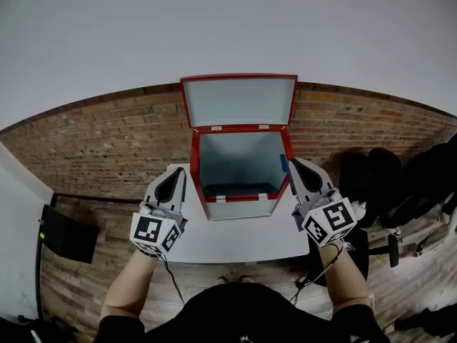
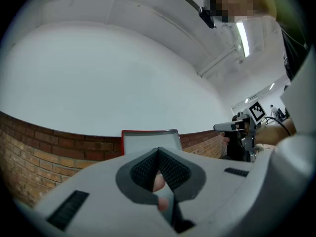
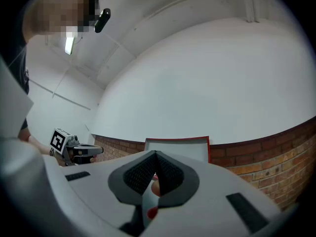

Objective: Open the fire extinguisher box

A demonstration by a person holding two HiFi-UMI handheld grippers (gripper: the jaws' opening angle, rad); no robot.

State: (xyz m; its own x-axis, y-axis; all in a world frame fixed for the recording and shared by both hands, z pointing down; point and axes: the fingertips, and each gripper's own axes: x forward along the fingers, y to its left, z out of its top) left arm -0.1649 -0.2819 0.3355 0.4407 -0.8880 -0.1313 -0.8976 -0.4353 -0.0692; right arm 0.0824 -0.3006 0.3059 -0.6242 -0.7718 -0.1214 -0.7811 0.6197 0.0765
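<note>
The red fire extinguisher box (image 1: 206, 191) stands on a white table (image 1: 235, 240) with its lid (image 1: 239, 101) swung up and back against the wall. Its grey inside shows nothing in it. My left gripper (image 1: 174, 179) hovers just left of the box's front corner, shut with nothing in it. At the box's right side my right gripper (image 1: 295, 168) is shut and empty too. In the left gripper view the closed jaws (image 2: 159, 155) point at the raised lid (image 2: 148, 141). The right gripper view has the same lid (image 3: 180, 148) beyond its closed jaws (image 3: 155, 158).
A low brick wall (image 1: 107, 138) with white wall above runs behind the table. A black flat object (image 1: 68, 236) sits on the wooden floor at left. Black chairs and bags (image 1: 382, 184) crowd the right side.
</note>
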